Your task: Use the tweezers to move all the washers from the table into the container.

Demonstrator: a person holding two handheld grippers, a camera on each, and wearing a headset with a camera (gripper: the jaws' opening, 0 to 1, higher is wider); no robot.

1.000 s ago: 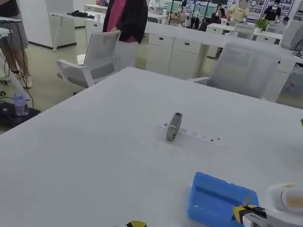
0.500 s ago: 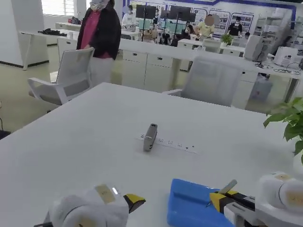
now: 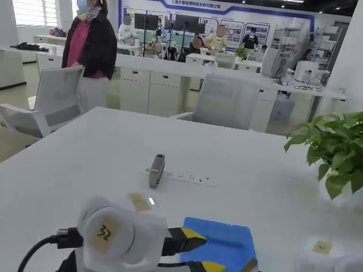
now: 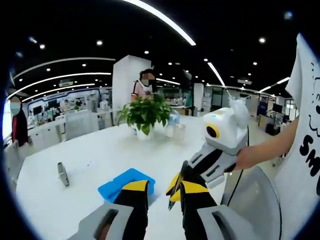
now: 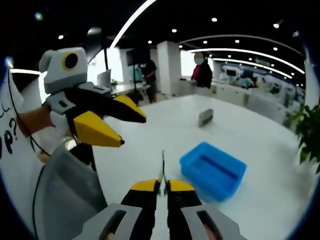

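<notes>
**Tweezers gripped, washers not yet located**

The right gripper [image 5: 162, 185] has its jaws closed tight on the tweezers [image 5: 162, 166]. In the right gripper view the thin metal tip rises straight up from between the yellow jaw ends at bottom centre. That grip probably keeps the tool lined up with the gripper so its point can be steered.

The left gripper [image 5: 133, 131] enters that view from the upper left. Its jaws are spread apart with nothing between them, and it seems to be standing by rather than working.

Both grippers are held above the white table [image 5: 165, 120], near its closer edge and not touching it.

The blue container [image 5: 215, 170] sits on the table to the right of the tweezers' tip and a little beyond it, with its open top facing up. In the head view it lies at bottom centre, just past the left gripper's jaws.

I cannot tell where the washers lie on the table, so the tweezers probably still have to be brought to the first one.
</notes>
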